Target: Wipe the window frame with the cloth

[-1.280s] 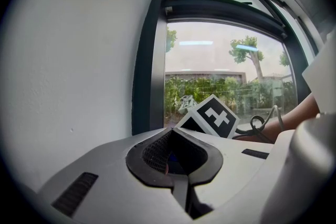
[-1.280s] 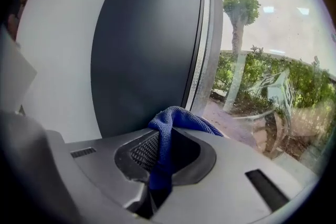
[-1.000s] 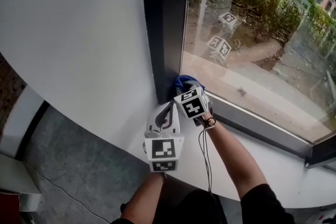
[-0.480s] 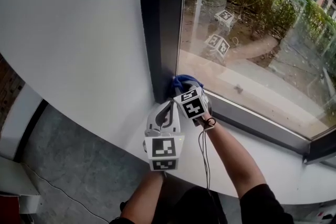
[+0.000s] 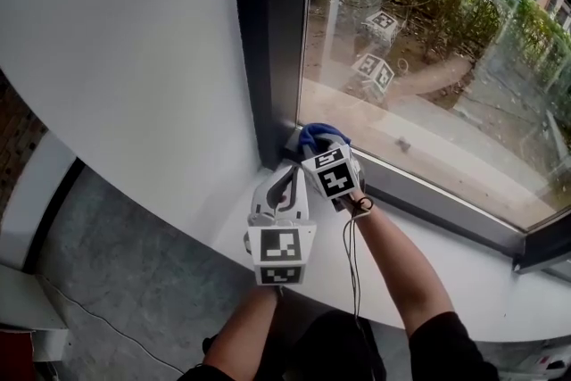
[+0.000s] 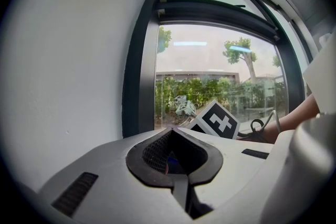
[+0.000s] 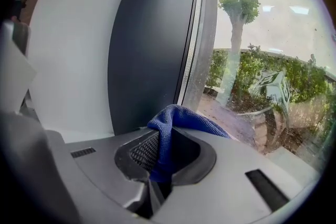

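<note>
The right tool [image 5: 310, 151] pinches a blue microfibre cloth [image 5: 322, 136], a fold of it standing up between the dark ribbed pads [image 7: 140, 152] and draping over the right jaw. The cloth sits in the bottom corner of the dark grey metal window frame [image 5: 272, 40], where the upright post meets the lower rail, just beside the glass pane [image 5: 428, 58]; it seems to touch the post, though the head view is not clear on this. The left tool [image 5: 287, 169] is just beside the right one above the white sill [image 5: 464, 281], jaws pressed together on nothing, pointing at the same post by the white wall [image 5: 134, 58].
</note>
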`<control>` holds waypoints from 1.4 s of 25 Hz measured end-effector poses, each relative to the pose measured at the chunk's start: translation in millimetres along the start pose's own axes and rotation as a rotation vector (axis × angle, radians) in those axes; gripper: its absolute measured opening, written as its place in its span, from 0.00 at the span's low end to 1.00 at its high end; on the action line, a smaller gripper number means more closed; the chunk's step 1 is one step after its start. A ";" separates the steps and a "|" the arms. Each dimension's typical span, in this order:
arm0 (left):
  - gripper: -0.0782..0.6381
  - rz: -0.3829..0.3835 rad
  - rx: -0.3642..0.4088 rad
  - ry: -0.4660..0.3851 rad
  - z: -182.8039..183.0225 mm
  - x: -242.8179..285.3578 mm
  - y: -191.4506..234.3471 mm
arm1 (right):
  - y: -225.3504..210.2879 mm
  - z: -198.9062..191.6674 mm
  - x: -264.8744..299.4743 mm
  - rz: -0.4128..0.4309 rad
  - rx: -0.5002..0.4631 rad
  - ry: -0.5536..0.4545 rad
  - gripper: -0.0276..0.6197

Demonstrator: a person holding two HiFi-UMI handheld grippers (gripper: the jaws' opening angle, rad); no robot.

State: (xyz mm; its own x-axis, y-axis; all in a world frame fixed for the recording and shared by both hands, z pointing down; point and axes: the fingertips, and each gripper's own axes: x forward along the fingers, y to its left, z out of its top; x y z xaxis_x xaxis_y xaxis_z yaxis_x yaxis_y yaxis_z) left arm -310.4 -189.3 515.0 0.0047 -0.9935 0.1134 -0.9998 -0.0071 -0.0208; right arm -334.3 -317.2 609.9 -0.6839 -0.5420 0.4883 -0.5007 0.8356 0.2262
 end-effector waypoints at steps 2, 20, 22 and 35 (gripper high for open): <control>0.12 -0.002 -0.010 -0.003 0.3 0.0 -0.7 | -0.5 -1.3 -1.6 -0.004 0.004 0.001 0.08; 0.12 -0.043 0.013 0.003 0.1 11.6 -42.3 | -31.7 -32.5 -46.6 -0.033 0.040 -0.001 0.08; 0.12 -0.044 0.008 0.009 -2.5 10.7 -43.2 | -33.6 -35.1 -50.9 -0.034 0.046 -0.008 0.08; 0.12 -0.104 0.029 0.042 -15.4 17.0 -70.0 | -44.1 -44.9 -69.3 -0.045 0.123 -0.041 0.08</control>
State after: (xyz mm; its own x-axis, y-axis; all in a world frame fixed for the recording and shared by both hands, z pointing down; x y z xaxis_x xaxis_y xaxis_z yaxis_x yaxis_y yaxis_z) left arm -240.6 -203.9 533.7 0.1066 -0.9817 0.1581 -0.9929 -0.1136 -0.0359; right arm -241.0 -312.4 603.9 -0.6792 -0.5837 0.4449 -0.5905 0.7946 0.1411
